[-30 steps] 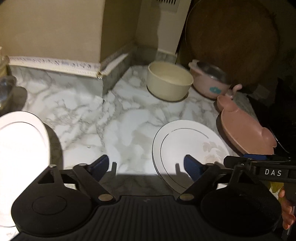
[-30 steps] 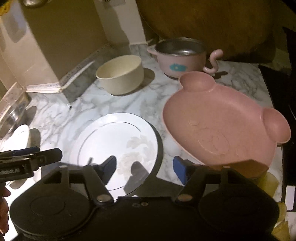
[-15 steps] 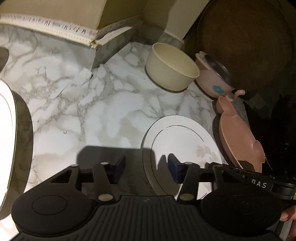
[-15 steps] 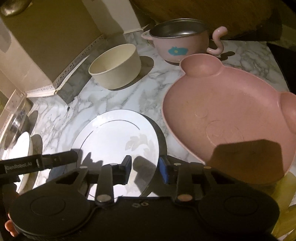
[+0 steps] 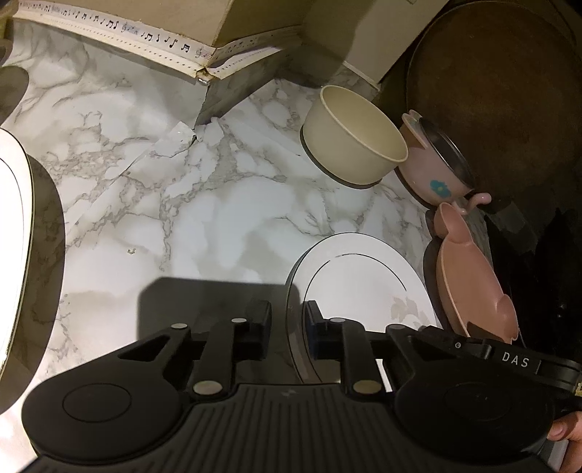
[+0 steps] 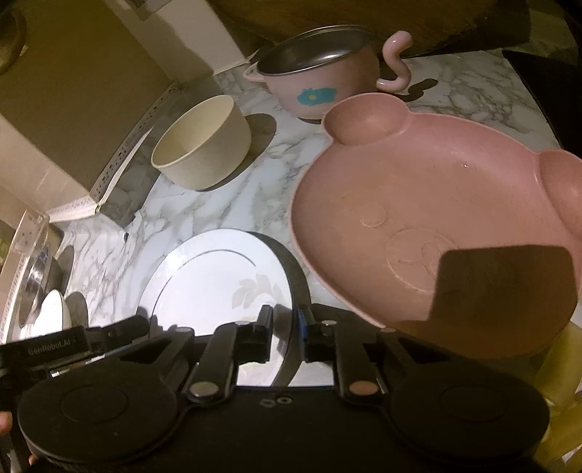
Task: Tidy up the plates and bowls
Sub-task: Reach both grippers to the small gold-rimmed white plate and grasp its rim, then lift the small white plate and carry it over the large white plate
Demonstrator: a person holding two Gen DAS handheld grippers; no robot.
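A white plate with a grey leaf print lies on the marble counter. My left gripper is shut on its left rim. My right gripper is shut on its right rim. Each gripper shows in the other's view, at the plate's opposite edge. A pink bear-shaped plate lies just right of the white plate. A cream bowl and a pink steel-lined bowl stand behind. A second white plate lies at far left.
A cardboard box stands at the back left. A large dark round board leans at the back right. A metal bowl sits at far left beside the second white plate. A yellow object is at the right edge.
Both grippers have moved in on the white plate from opposite sides and closed on its rim; a second ago both were wide open.
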